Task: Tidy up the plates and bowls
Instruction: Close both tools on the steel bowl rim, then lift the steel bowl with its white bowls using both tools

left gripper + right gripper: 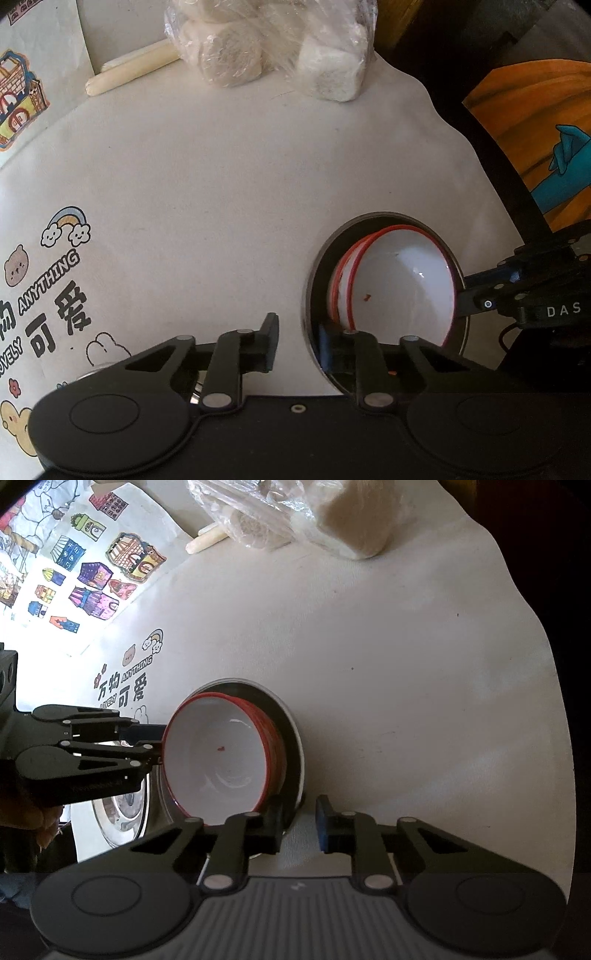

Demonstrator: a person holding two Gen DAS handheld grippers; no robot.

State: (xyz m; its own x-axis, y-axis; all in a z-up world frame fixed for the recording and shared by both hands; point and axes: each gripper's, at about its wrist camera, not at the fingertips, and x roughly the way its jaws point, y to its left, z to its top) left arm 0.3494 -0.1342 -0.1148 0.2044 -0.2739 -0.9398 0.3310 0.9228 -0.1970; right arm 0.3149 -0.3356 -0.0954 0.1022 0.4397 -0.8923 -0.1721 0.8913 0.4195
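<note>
A stack of white bowls with red rims (399, 288) sits in a dark metal plate (314, 280), held tilted above the table. My left gripper (297, 341) straddles the plate's rim, its right finger inside the plate, its left finger outside. In the right wrist view the bowls (218, 753) and the plate (293, 734) show too. My right gripper (299, 825) straddles the plate's near rim with a small gap between its fingers. The left gripper (159, 744) shows there pinching the rim beside the bowls. The right gripper (465, 291) shows at the plate's right edge.
A cream tablecloth (240, 177) with cartoon prints covers the table. Plastic-wrapped buns (273, 48) and a pale stick (133, 70) lie at the far edge. A shiny metal plate (122, 808) lies under the left gripper. The table's edge drops off at the right (554, 701).
</note>
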